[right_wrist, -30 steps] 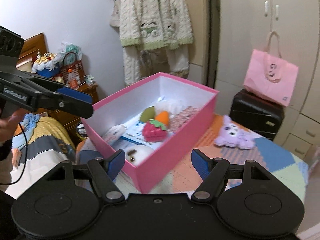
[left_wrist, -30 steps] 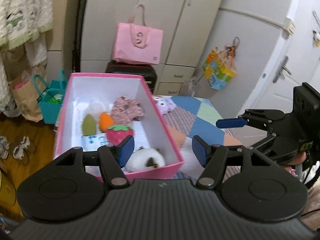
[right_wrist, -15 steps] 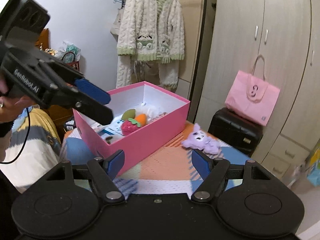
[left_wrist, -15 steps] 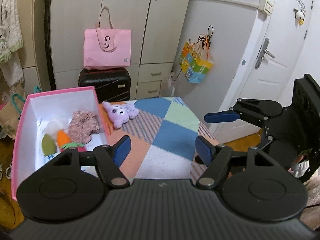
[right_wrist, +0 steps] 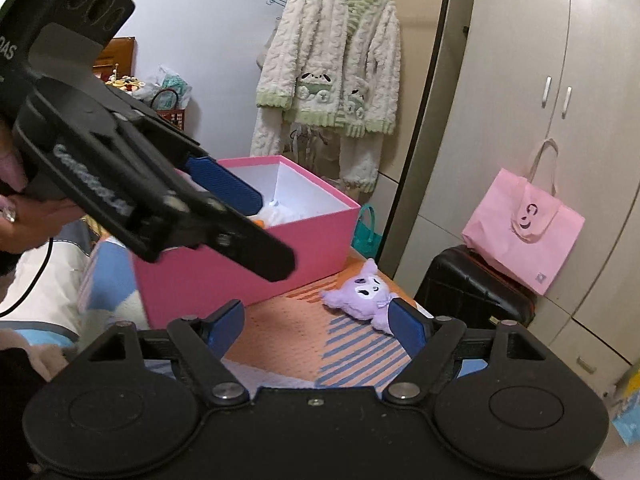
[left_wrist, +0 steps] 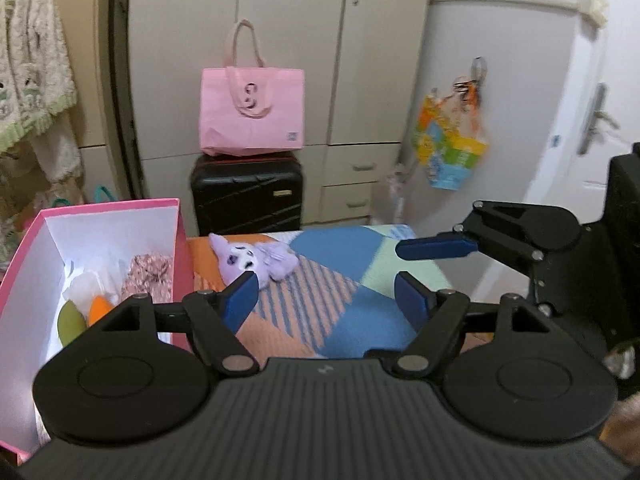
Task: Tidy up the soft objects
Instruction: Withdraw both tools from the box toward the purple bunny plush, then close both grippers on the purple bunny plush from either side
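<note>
A purple plush toy (left_wrist: 256, 258) lies on the patchwork blanket (left_wrist: 340, 280) just right of the pink box (left_wrist: 178, 216); it also shows in the right wrist view (right_wrist: 364, 296). The box (right_wrist: 248, 276) holds several soft things: a floral fabric piece (left_wrist: 150, 270), an orange piece (left_wrist: 98, 308) and a green one (left_wrist: 70, 322). My left gripper (left_wrist: 326, 300) is open and empty, hovering short of the plush. My right gripper (right_wrist: 318, 322) is open and empty, with the plush beside its right fingertip. The left gripper's body (right_wrist: 120, 184) crosses the right wrist view.
A black suitcase (left_wrist: 246, 196) with a pink tote bag (left_wrist: 252, 110) on top stands behind the bed, before the wardrobe. A colourful bag (left_wrist: 450, 148) hangs by the door. A knit cardigan (right_wrist: 332, 72) hangs behind the box.
Both views have swung from the box towards the purple plush, which now sits closer to both grippers. The left gripper has come in front of the right camera. Both stay open.
</note>
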